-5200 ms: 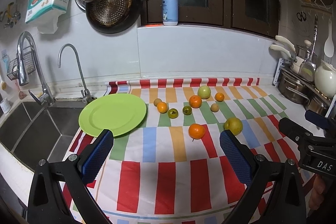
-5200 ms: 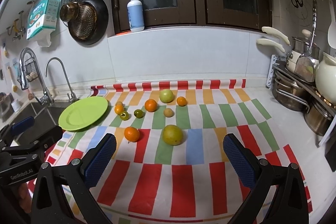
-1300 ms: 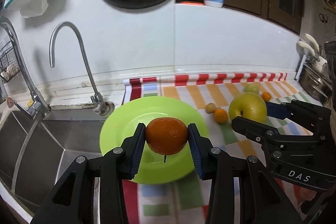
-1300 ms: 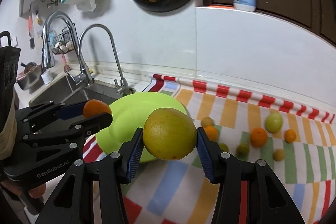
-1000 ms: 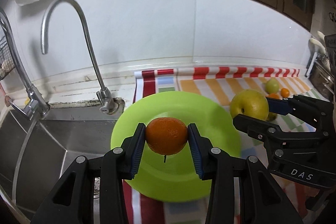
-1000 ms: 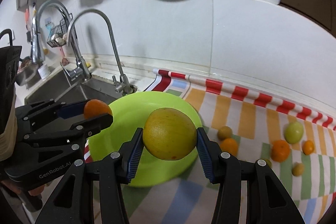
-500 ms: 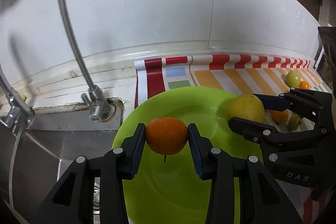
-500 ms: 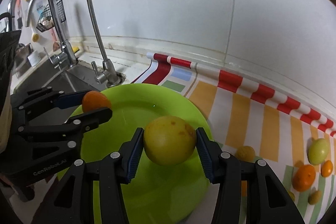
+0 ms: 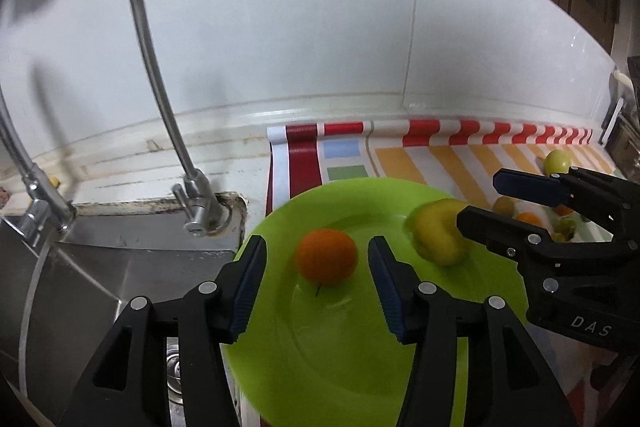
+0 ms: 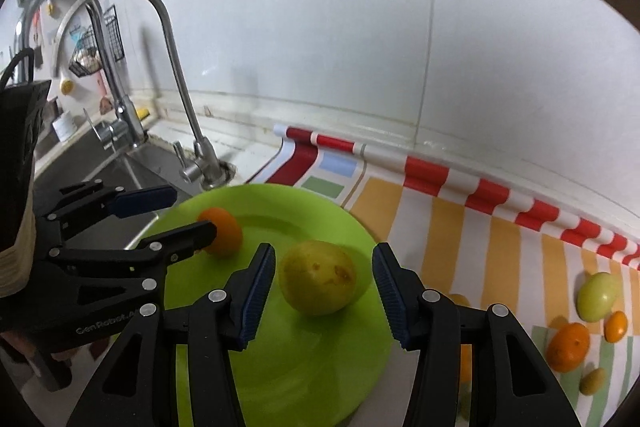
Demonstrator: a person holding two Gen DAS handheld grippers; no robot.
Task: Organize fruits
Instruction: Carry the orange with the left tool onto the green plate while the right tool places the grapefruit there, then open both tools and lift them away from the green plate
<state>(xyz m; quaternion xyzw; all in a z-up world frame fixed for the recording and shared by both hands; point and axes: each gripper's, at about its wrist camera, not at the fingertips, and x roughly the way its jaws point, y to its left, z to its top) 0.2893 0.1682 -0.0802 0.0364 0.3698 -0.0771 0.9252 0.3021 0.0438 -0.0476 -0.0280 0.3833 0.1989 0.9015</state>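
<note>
The orange [image 9: 326, 257] lies on the lime-green plate [image 9: 340, 367], between the pads of my left gripper [image 9: 317, 249], whose jaws are opening; there is a gap on each side of the fruit. The large yellow fruit [image 10: 318, 279] rests on the same plate [image 10: 300, 379] inside my right gripper [image 10: 324, 255], which is open, its pads just clear of the fruit. In the right wrist view the left gripper [image 10: 164, 217] straddles the orange [image 10: 222, 231]. In the left wrist view the right gripper [image 9: 504, 205] partly hides the yellow fruit [image 9: 438, 237].
The plate sits at the left end of a striped mat [image 10: 460, 239], beside the steel sink [image 9: 100, 267] and two curved taps [image 9: 160, 99]. Several small fruits [image 10: 568, 347] lie on the mat to the right. A tiled wall stands close behind.
Both grippers came lower over the plate and their jaws parted. The orange and the yellow fruit, gripped before, now lie loose on the plate.
</note>
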